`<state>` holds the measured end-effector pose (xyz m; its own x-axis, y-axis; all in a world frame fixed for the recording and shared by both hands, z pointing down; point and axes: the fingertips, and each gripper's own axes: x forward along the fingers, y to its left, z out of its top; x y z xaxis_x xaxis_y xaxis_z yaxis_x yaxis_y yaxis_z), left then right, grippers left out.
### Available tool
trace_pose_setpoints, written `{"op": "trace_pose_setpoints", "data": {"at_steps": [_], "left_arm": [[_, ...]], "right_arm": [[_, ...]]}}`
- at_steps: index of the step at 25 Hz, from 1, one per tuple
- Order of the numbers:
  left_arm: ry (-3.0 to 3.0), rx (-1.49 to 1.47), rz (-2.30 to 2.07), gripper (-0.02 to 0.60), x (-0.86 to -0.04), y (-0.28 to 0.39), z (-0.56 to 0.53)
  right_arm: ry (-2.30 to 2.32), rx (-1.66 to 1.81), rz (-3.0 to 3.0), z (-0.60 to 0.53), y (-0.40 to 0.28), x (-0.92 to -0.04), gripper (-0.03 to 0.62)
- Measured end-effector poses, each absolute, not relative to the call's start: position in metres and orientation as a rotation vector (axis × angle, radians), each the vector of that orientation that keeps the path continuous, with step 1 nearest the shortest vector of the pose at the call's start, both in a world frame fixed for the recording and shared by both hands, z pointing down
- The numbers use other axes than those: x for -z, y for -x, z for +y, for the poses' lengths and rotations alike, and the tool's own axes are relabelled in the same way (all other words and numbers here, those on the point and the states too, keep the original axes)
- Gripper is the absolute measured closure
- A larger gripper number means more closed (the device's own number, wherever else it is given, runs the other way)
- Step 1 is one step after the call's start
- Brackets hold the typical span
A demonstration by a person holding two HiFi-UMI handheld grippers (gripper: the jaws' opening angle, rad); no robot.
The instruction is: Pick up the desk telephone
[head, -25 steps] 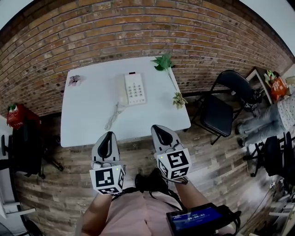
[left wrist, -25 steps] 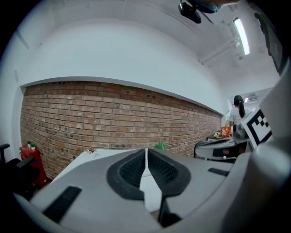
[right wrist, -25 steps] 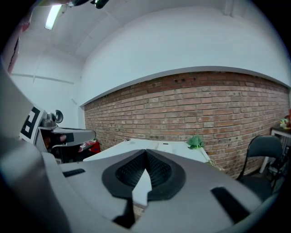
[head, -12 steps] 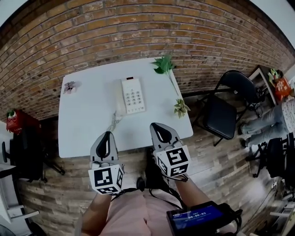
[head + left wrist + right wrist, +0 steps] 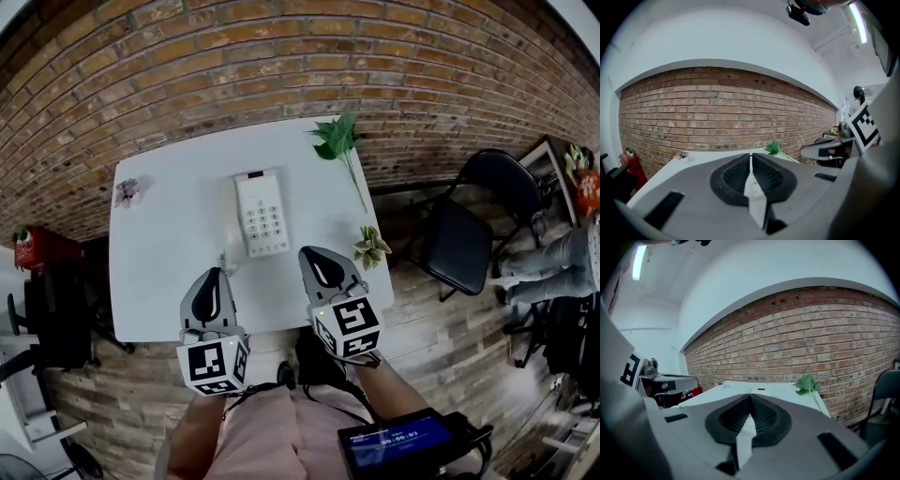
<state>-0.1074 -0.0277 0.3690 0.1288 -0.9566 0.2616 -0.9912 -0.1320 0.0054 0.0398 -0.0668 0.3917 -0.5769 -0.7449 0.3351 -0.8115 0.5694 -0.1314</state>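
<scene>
Desk telephone (image 5: 262,214) at 12 o'clock of both grippers: rigid, slick plastic, probably light; grip long sides. Left gripper (image 5: 215,277) and right gripper (image 5: 318,256) closed, empty.

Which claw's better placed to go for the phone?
Right, marginally: the right claw sits nearest the telephone, by its near corner; the left claw has the cord ahead. Both are shut.
</scene>
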Motion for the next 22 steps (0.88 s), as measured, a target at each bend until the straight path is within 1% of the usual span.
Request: {"op": "trace_pose_setpoints", "data": {"at_steps": [14,22], "left_arm": [[-2.2,-0.335,-1.995,0.56,-0.357,0.08,-0.114],[-2.189,-0.309,-2.029,0.56,-0.342,0.09,-0.134]], "right_arm": [[-1.177,-0.469,-2.616,-0.156,-0.047,-0.395,0.592],[-1.129,-0.428,-2.653,-0.192,-0.029,-0.376,0.592]]}}
